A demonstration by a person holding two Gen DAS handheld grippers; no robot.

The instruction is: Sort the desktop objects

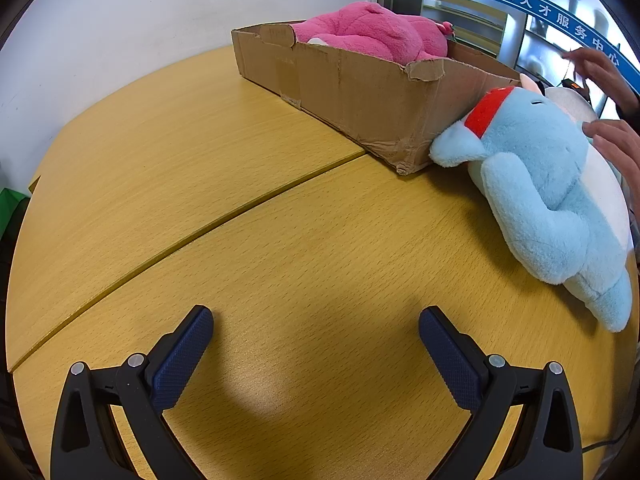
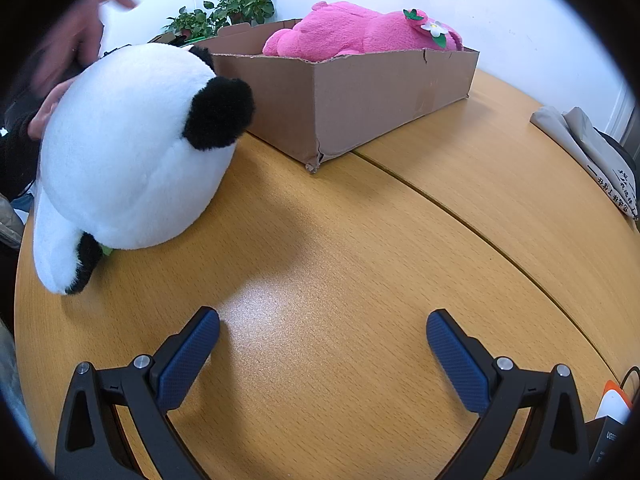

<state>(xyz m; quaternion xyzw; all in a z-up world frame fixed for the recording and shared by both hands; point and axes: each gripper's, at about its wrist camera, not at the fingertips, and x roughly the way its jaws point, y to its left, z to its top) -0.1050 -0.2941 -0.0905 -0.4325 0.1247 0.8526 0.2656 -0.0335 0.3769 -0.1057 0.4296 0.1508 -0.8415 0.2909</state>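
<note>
Left wrist view: left tongs [image 1: 316, 324] spread wide, empty, low over the bare desk [image 1: 280, 240]. Blue plush [image 1: 544, 184] lies ahead-right of them, head against the box [image 1: 360, 96] corner; a bare hand [image 1: 616, 148] rests on it. Pink plush [image 1: 372, 32] is already in the box, far ahead.

Right wrist view: right tongs [image 2: 323, 326] also spread, gripping nothing. Panda plush [image 2: 128, 148] sits ahead-left, touching or just beside the box wall; a blurred hand [image 2: 72, 52] is behind it.

Step, as I judge: one toy sorted, two left, no grasp begun. Next move likely needs either tongs to reach forward and pinch a soft limb or ear, then lift over the box wall. Hands on the toys may get in the way.

Only the left view shows the blue plush; only the right shows the panda, plants [image 2: 224, 12] and the grey bag [image 2: 592, 152] far right.
</note>
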